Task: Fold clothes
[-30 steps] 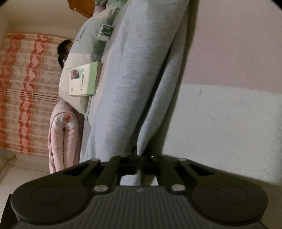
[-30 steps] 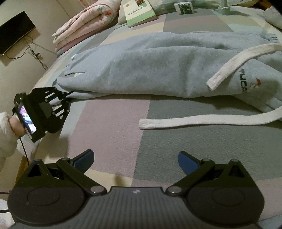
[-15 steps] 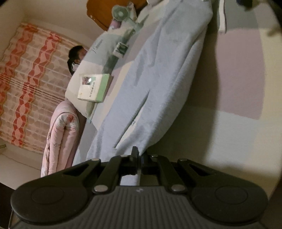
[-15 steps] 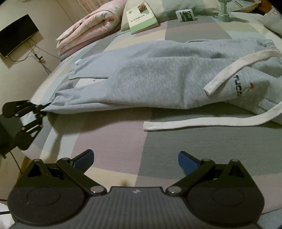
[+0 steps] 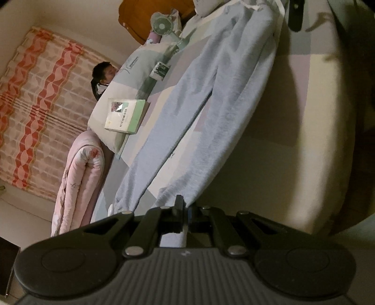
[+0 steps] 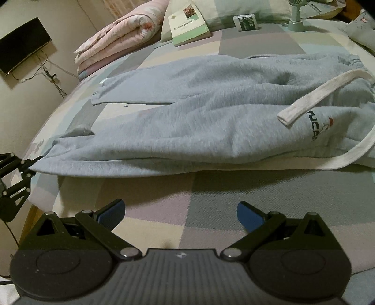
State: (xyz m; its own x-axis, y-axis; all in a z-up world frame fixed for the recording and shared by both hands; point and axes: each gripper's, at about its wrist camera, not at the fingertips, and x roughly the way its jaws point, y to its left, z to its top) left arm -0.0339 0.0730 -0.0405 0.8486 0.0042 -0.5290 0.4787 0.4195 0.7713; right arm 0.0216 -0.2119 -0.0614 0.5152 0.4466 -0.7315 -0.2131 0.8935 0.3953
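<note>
We have the grey sweatpants (image 6: 201, 112) lying lengthwise across the checked bed (image 6: 234, 199), waistband toward the fan end, leg cuffs toward the far-left edge of the bed. The nearer leg's cuff is lifted off the bed.

Left hand-held gripper (image 5: 184, 212): clamped tight on the cuff of that leg, cloth pinched between the fingers. In the right wrist view we see the same left hand-held gripper (image 6: 14, 178) at the cuff end of the sweatpants, past the bed edge.

Right hand-held gripper (image 6: 180, 212): jaws spread wide, blue pads (image 6: 112, 208) holding nothing, hovering over bare bedspread on the near side of the sweatpants, apart from the cloth.

White drawstring (image 6: 311, 93) lies over the waistband end, one strand trailing onto the bed beside the printed logo.

Beyond the sweatpants: a book (image 6: 187, 22) on a pillow (image 6: 234, 9), a small desk fan (image 6: 296, 14), a rolled pink quilt (image 6: 121, 40). A person's head (image 5: 103, 72) shows behind the pillow in the left wrist view.
</note>
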